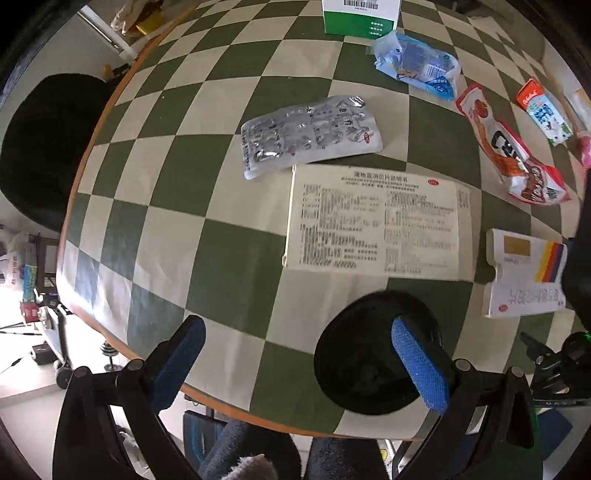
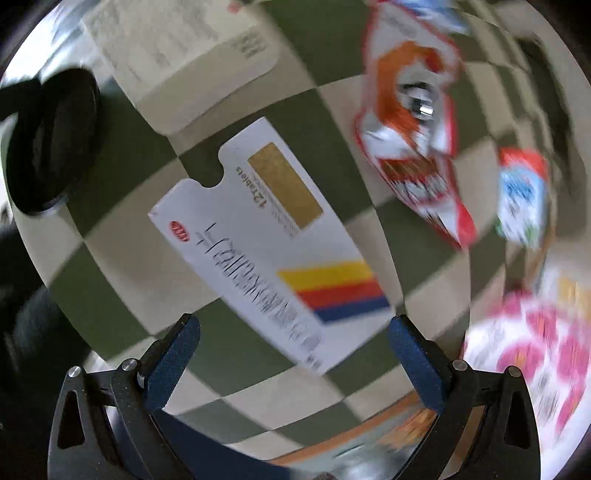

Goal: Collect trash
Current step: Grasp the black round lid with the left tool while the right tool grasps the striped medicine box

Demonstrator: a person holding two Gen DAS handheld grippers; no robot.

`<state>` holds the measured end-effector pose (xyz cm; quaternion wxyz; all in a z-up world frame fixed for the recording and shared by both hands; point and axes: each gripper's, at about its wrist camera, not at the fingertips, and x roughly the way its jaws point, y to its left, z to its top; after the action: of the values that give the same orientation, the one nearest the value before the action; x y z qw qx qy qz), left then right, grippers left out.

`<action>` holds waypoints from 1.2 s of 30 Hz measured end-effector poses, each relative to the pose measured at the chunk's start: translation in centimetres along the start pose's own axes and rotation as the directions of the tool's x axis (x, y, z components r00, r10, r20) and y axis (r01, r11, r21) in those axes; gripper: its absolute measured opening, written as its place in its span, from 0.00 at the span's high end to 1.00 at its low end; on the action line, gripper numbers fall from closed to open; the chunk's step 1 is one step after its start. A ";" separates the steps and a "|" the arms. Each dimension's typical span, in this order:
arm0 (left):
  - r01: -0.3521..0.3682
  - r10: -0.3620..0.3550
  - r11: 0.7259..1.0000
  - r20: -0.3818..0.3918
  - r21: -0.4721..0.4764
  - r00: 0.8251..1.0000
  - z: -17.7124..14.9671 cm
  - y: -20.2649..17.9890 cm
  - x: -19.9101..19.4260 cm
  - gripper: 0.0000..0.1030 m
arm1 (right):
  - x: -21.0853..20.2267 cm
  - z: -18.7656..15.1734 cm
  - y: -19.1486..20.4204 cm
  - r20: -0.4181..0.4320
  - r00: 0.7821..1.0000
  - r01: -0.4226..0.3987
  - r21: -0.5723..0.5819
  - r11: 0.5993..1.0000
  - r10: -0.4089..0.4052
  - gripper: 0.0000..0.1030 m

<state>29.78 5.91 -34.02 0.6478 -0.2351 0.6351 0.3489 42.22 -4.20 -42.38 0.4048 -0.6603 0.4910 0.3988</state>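
— Which piece goes first?

— The flat white cardboard tablet carton (image 2: 269,240) with the yellow, red and blue stripes. It lies flat on the green-and-cream checkered tablecloth (image 1: 229,236), near the table's front edge, directly ahead of my right claw (image 2: 293,354), whose jaws stand wide with nothing between them. My left claw (image 1: 299,358) is equally wide and empty, poised over the near rim beside a round black disc (image 1: 373,354).

— How will that carton behave?

— I'd judge it light and probably hollow, so it should crush if squeezed across its broad faces. Lying flat, it gives little to bite; I'd pinch across its narrow width at the long edges, near the striped end that sits closest to my fingers.

— What else is there?

— By my count: one printed paper leaflet (image 1: 376,221), limp and hard to lift off cloth; one silvery foil blister sheet (image 1: 310,133), touching the leaflet's far edge, stiff but slippery; one crumpled blue-and-white wrapper (image 1: 417,66); one long red-and-white snack packet (image 1: 509,155); one small red-topped milk carton (image 1: 545,110); one green-and-white box (image 1: 360,16) at the far side. A pink-patterned item (image 2: 535,350) sits at my right, too blurred to identify.
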 end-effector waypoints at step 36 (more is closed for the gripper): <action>-0.004 0.004 1.000 -0.015 0.001 1.000 0.6 0.3 -1.3 0.00 | 3.4 -3.3 -10.0 0.119 0.935 -0.346 0.506 0.790 0.333 0.14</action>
<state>29.99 6.35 -32.62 0.6423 -0.2362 0.6406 0.3483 53.00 -6.45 -42.89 0.4954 -0.4223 0.6859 0.3252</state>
